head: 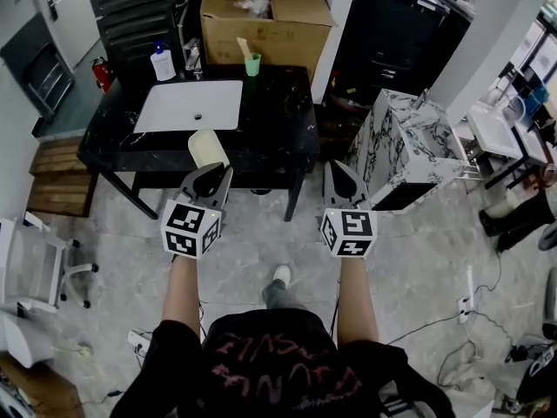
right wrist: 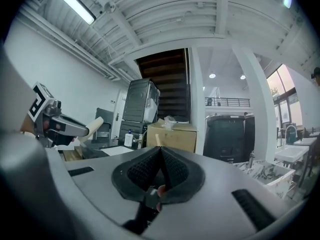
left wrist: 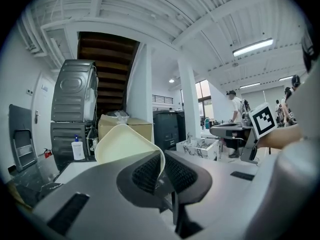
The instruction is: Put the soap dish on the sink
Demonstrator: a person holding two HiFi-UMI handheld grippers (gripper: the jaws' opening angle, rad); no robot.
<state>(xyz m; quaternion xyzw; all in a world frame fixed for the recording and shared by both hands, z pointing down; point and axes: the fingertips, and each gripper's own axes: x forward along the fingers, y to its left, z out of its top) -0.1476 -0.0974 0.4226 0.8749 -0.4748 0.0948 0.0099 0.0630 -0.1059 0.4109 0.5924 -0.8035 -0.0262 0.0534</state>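
The left gripper [head: 207, 177] had its jaws pinched on one edge of the cream, shallow plastic soap dish [head: 207, 147]. The dish stuck out ahead of it in the air, near the front edge of the black marble counter [head: 274, 124] with its white rectangular sink [head: 174, 110]. The right gripper [head: 339, 177] was closed on nothing. The dish looked light, stiff and probably slick. Held by so thin a rim it might swivel, so a deeper bite seemed wiser.

Head view looks steeply down on the sink [head: 190, 104]; gripper views share the box [head: 265, 24].
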